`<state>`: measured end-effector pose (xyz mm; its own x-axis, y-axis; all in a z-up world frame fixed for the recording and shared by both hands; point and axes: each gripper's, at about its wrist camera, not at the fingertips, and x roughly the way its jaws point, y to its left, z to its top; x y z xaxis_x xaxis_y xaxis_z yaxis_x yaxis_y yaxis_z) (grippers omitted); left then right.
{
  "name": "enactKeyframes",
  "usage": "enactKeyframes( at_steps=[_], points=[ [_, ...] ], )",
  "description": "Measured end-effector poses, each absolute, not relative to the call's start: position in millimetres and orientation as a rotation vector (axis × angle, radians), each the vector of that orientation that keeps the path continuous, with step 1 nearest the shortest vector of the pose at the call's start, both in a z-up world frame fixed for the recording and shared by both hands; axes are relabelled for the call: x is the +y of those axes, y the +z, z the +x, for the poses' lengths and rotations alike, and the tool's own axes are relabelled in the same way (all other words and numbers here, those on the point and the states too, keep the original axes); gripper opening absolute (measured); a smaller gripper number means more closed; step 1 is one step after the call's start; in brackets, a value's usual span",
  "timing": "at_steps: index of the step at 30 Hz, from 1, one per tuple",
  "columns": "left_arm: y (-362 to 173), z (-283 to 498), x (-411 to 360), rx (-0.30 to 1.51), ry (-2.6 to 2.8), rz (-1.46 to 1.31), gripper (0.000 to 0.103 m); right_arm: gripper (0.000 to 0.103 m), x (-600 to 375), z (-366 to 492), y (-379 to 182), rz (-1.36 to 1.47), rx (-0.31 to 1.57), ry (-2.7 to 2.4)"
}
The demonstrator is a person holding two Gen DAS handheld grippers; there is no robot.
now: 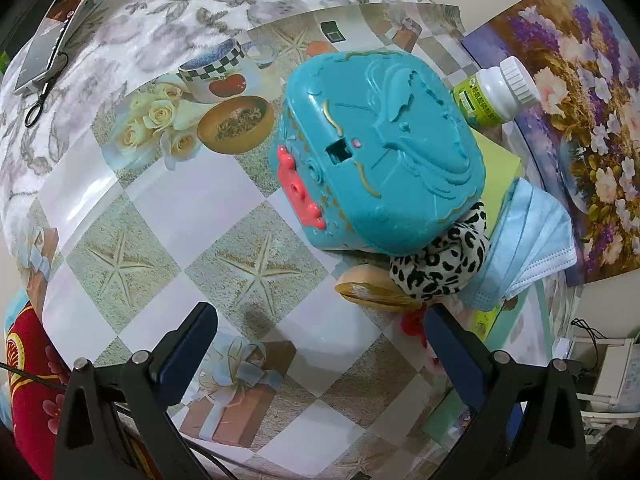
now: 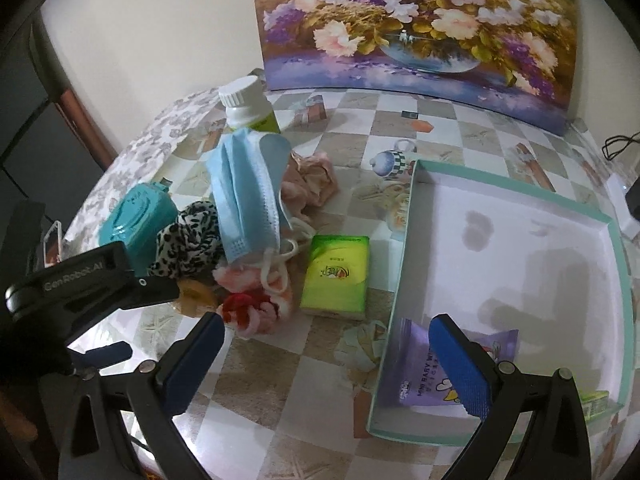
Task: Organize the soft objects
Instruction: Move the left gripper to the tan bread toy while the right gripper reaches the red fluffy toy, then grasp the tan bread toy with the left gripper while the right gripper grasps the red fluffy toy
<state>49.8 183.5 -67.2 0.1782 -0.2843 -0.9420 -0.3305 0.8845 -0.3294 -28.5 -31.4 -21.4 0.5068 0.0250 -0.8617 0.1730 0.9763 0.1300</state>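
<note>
We're getting bright, even indoor light w/ glare streaking the glossy tablecloth (image 1: pixel 132 216). Soft shadows are falling inside the white tray (image 2: pixel 520 240); fisheye's bending and darkening both views' edges.

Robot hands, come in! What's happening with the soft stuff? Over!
Both grippers open, holding nothing. Blue mask and leopard scrunchie still piled outside white box. Teal case crowds pile.

wall: plain cream painted wall (image 2: pixel 160 32) behind the table
painting: big floral canvas (image 2: pixel 420 20) leaned against that wall
table: glossy checkered tablecloth with starfish prints (image 1: pixel 168 216), glare on it
edge: grey leaf-patterned cloth (image 1: pixel 160 20) underneath
</note>
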Motion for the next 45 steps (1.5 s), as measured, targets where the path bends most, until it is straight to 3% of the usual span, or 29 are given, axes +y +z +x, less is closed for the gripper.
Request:
enactKeyframes(
  at_steps=[10, 19, 23, 35, 37, 45],
  points=[
    [-70, 63, 173, 1.403, -0.002, -0.545, 0.103, 0.080, -36, -17, -32, 0.320, 1.076, -0.007],
    [-80, 70, 157, 1.425, -0.035, -0.540, 0.101, 0.070, -17, -3, -46, 0.333, 1.128, 0.098],
    [-84, 71, 149, 1.427, -0.052, -0.522, 0.090, 0.067, -14, 1, -53, 0.334, 1.140, 0.105],
    [-95, 81, 118, 1.426, -0.111, -0.496, 0.055, 0.045, -19, 9, -64, 0.351, 1.171, 0.093],
    [-94, 81, 115, 1.421, -0.117, -0.494, 0.053, 0.040, -20, 7, -65, 0.352, 1.175, 0.089],
    [-91, 86, 117, 1.433, -0.117, -0.487, 0.053, 0.040, -26, 0, -70, 0.386, 1.206, 0.099]
  ],
)
